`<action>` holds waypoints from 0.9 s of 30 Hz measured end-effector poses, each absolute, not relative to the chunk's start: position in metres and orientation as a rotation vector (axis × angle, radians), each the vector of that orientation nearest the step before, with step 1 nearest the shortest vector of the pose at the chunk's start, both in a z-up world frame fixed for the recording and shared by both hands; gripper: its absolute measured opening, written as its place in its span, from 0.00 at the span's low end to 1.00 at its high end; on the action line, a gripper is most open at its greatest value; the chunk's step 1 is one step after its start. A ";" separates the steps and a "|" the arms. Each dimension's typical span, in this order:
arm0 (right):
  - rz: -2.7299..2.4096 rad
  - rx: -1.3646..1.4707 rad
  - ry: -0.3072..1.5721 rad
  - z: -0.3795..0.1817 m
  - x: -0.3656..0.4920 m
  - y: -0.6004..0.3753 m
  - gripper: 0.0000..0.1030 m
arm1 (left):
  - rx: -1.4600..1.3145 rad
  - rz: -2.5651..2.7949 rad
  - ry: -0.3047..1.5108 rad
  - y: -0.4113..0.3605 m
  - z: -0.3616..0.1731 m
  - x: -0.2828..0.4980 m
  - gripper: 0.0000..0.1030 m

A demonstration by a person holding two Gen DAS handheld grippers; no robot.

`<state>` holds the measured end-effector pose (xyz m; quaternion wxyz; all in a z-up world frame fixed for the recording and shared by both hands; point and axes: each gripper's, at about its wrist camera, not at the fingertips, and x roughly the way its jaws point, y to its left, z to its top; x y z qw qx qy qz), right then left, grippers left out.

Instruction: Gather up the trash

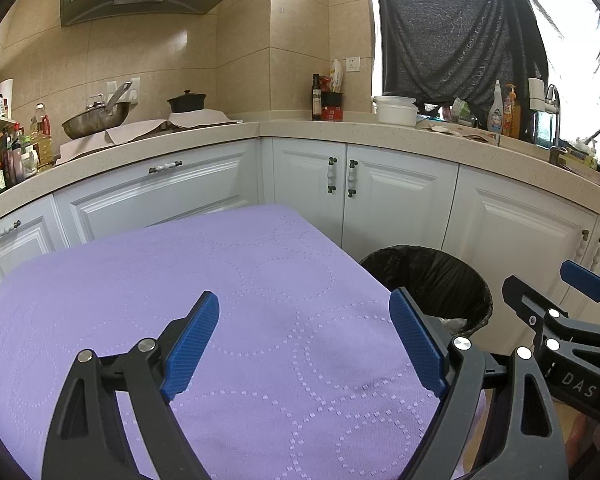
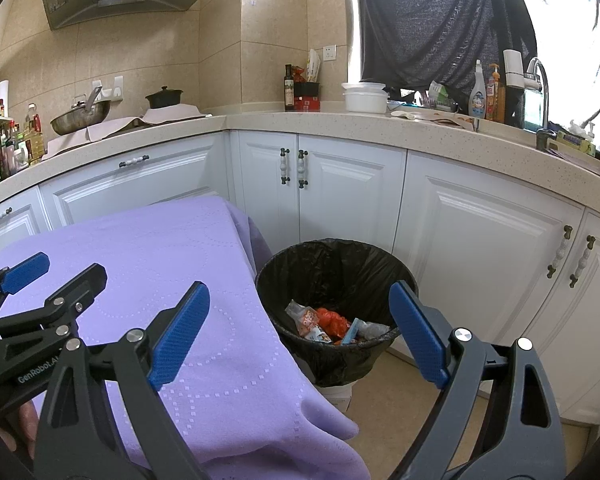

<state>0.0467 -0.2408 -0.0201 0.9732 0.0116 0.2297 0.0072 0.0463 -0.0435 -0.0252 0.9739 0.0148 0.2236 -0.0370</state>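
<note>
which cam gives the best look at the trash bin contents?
Right wrist view. It looks down into the black-lined trash bin and shows wrappers at the bottom. The left wrist view catches only part of the bin behind the purple tablecloth, with its contents nearly all hidden.

Black-framed left gripper (image 1: 304, 344) and right gripper (image 2: 300, 338), ribbed blue fingers (image 1: 192, 344), silver screws.

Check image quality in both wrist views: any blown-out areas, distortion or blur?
Left wrist: window at upper right is blown out white beside the dark cloth; fisheye bends the countertop into an arc; corners vignetted black; no motion blur. Right wrist: same overexposed window, curved countertop; trash in the bin is sharp and readable.
</note>
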 end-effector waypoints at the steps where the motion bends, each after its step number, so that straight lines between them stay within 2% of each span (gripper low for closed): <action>1: 0.014 0.024 0.462 -0.020 0.047 -0.241 0.87 | 0.030 -0.074 0.451 -0.044 -0.025 0.046 0.82; 27: 0.015 0.023 0.460 -0.020 0.047 -0.241 0.87 | 0.021 -0.080 0.457 -0.040 -0.023 0.046 0.82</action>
